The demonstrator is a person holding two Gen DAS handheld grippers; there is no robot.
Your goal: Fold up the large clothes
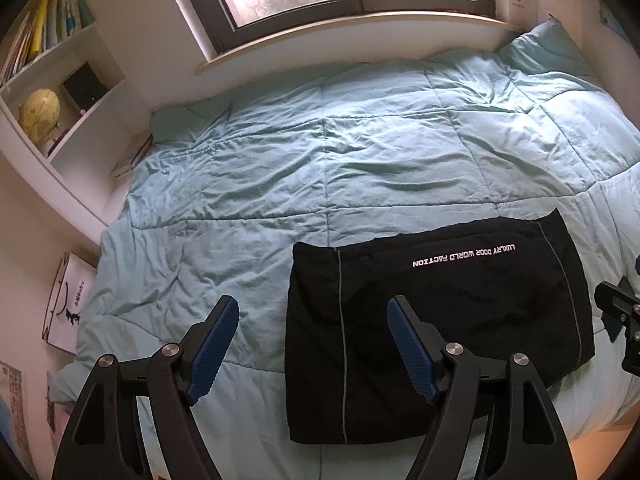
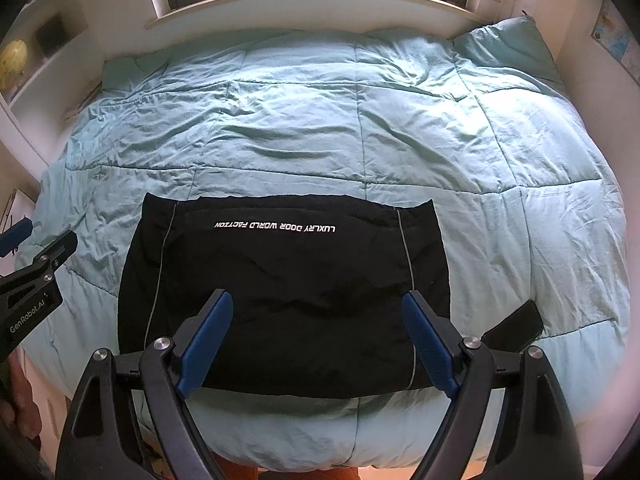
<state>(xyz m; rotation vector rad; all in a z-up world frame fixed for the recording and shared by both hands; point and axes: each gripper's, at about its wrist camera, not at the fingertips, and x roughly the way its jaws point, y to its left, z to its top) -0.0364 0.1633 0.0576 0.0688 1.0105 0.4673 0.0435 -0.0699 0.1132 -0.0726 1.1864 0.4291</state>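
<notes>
With both the left tongs (image 1: 312, 344) and right tongs (image 2: 318, 338) gaping empty above the black garment (image 2: 288, 288) folded near the bed's front edge, a clumsy pinch risks snagging the soft quilt (image 2: 360, 120) or undoing the fold.

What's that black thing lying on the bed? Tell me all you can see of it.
The black garment is folded into a rough rectangle and lies flat on the light blue quilt near the bed's front edge. The fabric looks thin and slightly wrinkled. Two pale piping lines run down it, and white upside-down lettering reads LUXLRY DOOR WORLD FACTION. Neither gripper touches it.
</notes>
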